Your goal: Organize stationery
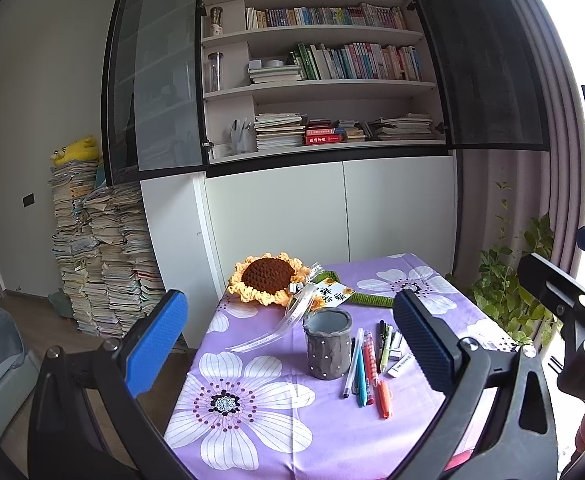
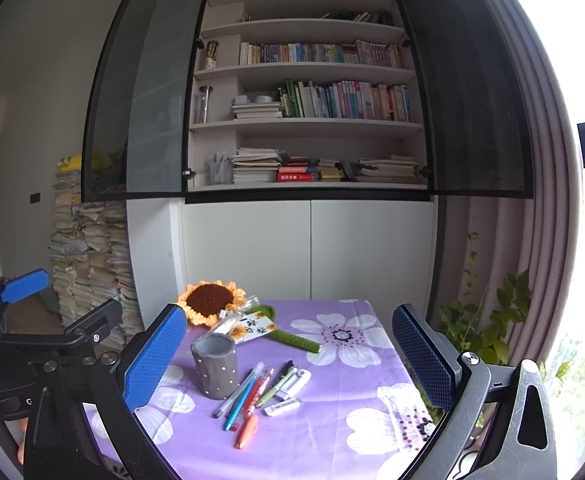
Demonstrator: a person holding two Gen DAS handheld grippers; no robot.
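A grey pen cup [image 1: 327, 343] [image 2: 214, 366] stands empty on the purple flowered tablecloth [image 1: 276, 432] [image 2: 344, 432]. To its right lie several pens [image 1: 366, 364] [image 2: 248, 392], an orange marker [image 1: 384, 399] [image 2: 246, 431] and a white eraser [image 1: 400, 365] [image 2: 282, 406]. My left gripper [image 1: 292, 340] is open and empty, held above the table's near side. My right gripper [image 2: 292, 356] is open and empty, also above the near side. The left gripper's blue finger [image 2: 24, 286] shows at the left of the right wrist view.
A crocheted sunflower [image 1: 266, 278] [image 2: 210, 300] with a card and ribbon lies at the table's back. A bookshelf cabinet [image 1: 312, 80] stands behind. Stacked books [image 1: 100, 260] stand on the floor left. A green plant [image 1: 508, 284] is at the right.
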